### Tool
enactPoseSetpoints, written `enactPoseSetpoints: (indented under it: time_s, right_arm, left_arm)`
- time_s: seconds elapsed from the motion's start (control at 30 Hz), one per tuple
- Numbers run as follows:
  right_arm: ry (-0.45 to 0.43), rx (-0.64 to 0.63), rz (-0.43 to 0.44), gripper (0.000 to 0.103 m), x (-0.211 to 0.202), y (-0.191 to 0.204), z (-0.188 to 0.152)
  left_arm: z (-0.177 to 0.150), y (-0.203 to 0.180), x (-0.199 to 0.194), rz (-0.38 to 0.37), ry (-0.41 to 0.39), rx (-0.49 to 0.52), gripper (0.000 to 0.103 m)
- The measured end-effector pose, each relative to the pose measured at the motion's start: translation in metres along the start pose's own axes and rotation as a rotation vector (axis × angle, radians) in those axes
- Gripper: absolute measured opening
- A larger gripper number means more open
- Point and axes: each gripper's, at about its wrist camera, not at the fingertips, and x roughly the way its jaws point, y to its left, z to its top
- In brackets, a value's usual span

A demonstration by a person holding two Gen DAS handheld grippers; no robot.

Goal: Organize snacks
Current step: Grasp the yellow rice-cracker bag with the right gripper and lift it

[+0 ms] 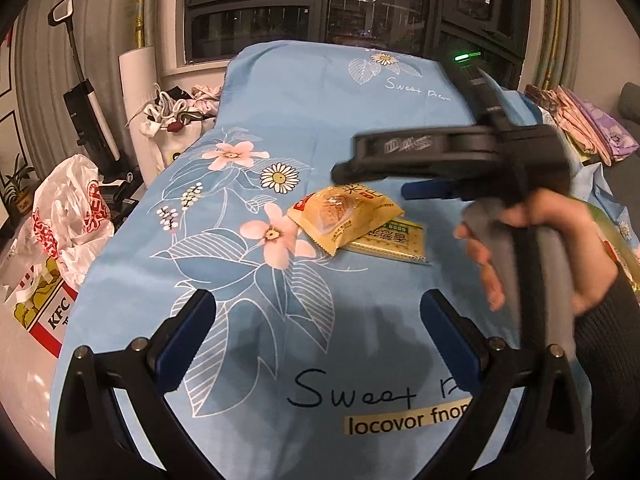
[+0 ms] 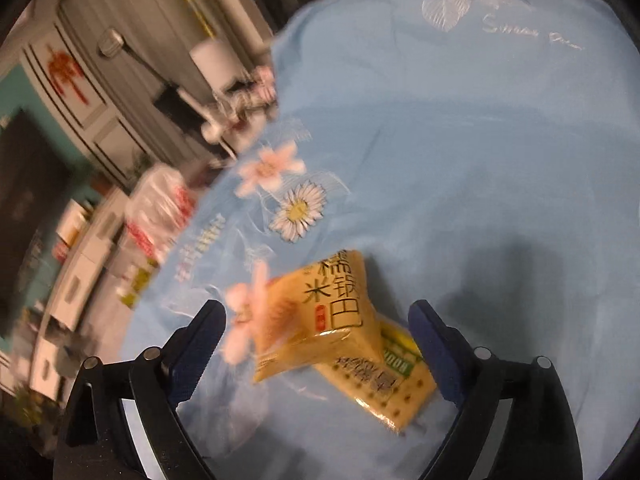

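Lying on the blue floral sheet [image 1: 320,112] over the tabletop, a yellow rice-snack packet [image 1: 344,210] overlaps a flatter yellow cracker packet [image 1: 394,240]. The right gripper [image 2: 316,344] hangs just above them, fingers spread wide with both packets between and untouched. The left gripper [image 1: 316,320] hovers nearer the sheet's printed lettering, fingers released and empty. A KFC bag [image 1: 48,312] sits beyond the sheet's left edge.

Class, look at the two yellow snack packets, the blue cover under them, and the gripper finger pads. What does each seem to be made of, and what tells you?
Puffy packet: probably glossy plastic film; it shines, with a crimped edge.
Flat packet: likely the same shiny film.
Cover: printed woven cloth, matte, softly creased.
Pads: seemingly textured blue rubber or plastic on black hard plastic arms.
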Motion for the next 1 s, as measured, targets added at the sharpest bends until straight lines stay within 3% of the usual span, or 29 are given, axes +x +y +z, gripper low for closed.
enactPoseSetpoints:
  time_s: [0.1,0.2,0.33,0.43,0.5,0.6,0.73,1.0]
  right_arm:
    - [0.051,0.038,0.021,0.092,0.025,-0.001,0.004]
    - [0.062,0.085,0.023,0.056,0.042,-0.005,0.006]
    - [0.045,0.068,0.021,0.049,0.040,-0.002,0.004]
    - [0.025,0.094,0.062,0.035,0.032,-0.004,0.005]
    - [0.009,0.112,0.107,0.033,0.022,-0.005,0.003]
    - [0.019,0.070,0.077,0.033,0.016,-0.002,-0.004]
    - [0.021,0.097,0.115,0.033,0.002,-0.005,-0.020]
    - [0.026,0.125,0.097,0.030,-0.052,-0.032,-0.079]
  left_arm:
    - [-0.001,0.002,-0.001,0.017,0.000,-0.003,0.103]
    - [-0.002,0.005,-0.001,0.025,0.004,-0.003,0.103]
    - [-0.003,0.007,0.001,0.055,0.010,0.012,0.103]
    - [-0.004,0.008,0.000,0.060,0.011,0.005,0.103]
    - [-0.004,0.009,-0.002,0.046,0.008,-0.004,0.103]
    - [-0.004,0.008,-0.001,0.035,0.009,-0.008,0.103]
    - [-0.005,0.006,0.001,0.028,0.020,-0.015,0.103]
    - [-0.010,-0.011,0.013,-0.009,0.059,0.015,0.103]
